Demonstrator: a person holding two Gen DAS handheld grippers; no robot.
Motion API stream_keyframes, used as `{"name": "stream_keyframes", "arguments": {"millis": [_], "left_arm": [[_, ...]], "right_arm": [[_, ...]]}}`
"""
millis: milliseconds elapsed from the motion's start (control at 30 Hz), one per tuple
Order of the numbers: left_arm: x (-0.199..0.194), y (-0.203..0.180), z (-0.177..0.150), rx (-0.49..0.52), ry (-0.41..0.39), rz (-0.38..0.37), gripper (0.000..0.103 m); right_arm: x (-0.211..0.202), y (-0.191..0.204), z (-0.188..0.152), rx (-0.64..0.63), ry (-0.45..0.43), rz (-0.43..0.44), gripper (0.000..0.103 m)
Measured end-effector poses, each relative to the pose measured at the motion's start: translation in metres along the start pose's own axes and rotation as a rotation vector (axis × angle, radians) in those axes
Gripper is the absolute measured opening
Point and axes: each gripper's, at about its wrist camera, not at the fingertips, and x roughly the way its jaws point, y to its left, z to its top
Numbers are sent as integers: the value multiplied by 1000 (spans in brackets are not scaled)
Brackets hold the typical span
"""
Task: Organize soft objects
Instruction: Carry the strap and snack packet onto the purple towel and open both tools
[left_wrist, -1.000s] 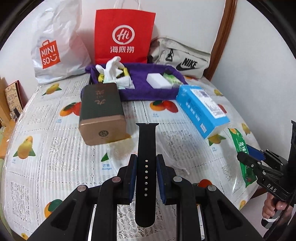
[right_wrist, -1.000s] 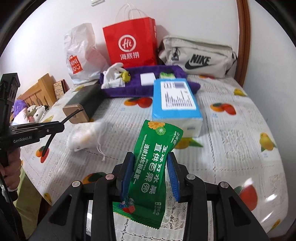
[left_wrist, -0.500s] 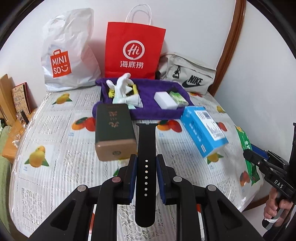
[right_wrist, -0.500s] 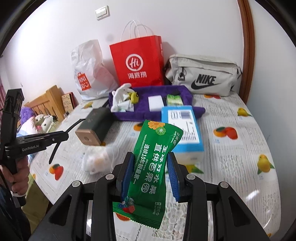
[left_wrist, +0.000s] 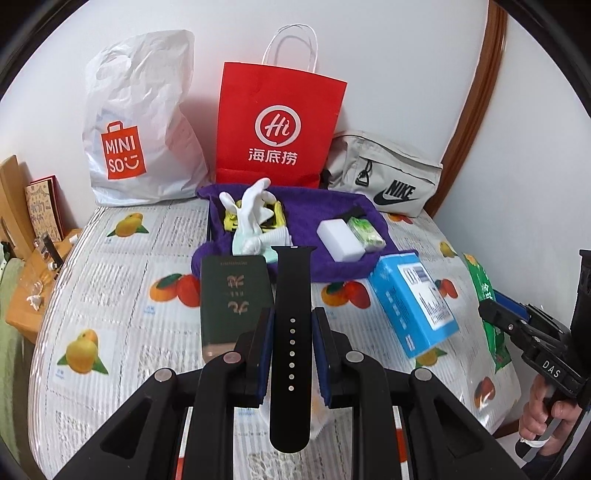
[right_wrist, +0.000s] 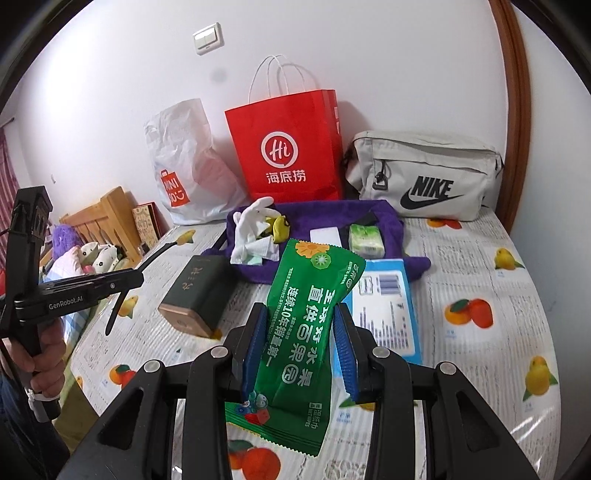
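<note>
Black watch strap (left_wrist: 291, 332) clamped in left claw (left_wrist: 291, 328); green wipes packet (right_wrist: 306, 332) clamped in right claw (right_wrist: 300, 332), above table (left_wrist: 110, 280).

The black strap (left_wrist: 291, 332) hides the dark box's (left_wrist: 231, 295) right edge — label unreadable.

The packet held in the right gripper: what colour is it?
Green packet with white lettering, clearest in the right wrist view.

Home bedroom, wooden headboard (right_wrist: 107, 218) with plush toys (right_wrist: 96, 254) (beside table), shopping bags (right_wrist: 291, 147), light switch (right_wrist: 208, 38)
</note>
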Motion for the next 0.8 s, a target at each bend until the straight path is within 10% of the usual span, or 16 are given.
{"name": "stream_keyframes", "arguments": {"millis": [800], "left_arm": [[82,17,72,-42,33,-1,20]], "right_arm": [[96,-36,75,22,16,30,37]]}}
